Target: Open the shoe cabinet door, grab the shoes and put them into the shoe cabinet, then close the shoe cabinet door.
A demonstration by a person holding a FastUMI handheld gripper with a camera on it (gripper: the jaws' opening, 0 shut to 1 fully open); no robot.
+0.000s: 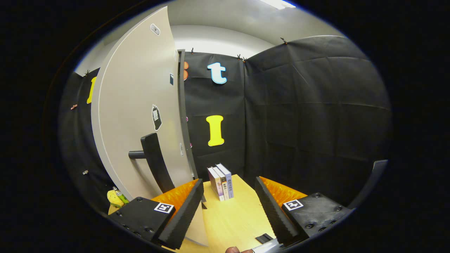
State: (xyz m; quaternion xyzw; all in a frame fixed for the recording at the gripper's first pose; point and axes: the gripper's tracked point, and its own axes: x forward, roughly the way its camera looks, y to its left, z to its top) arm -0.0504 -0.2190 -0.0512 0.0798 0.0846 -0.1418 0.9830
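gripper [228,205]: fingers spreading wide, gripping nothing | shoe cabinet door [140,116]: standing near left, its dark handle [154,161] just beyond left finger | books [220,182]: standing upright far ahead on table [232,218]

Your gripper [228,207] sits at the bottom centre of the frame, its two fingers [182,214] spread wide apart with nothing pressed between them. A bit of your hand [236,250] peeks in at the very bottom edge.
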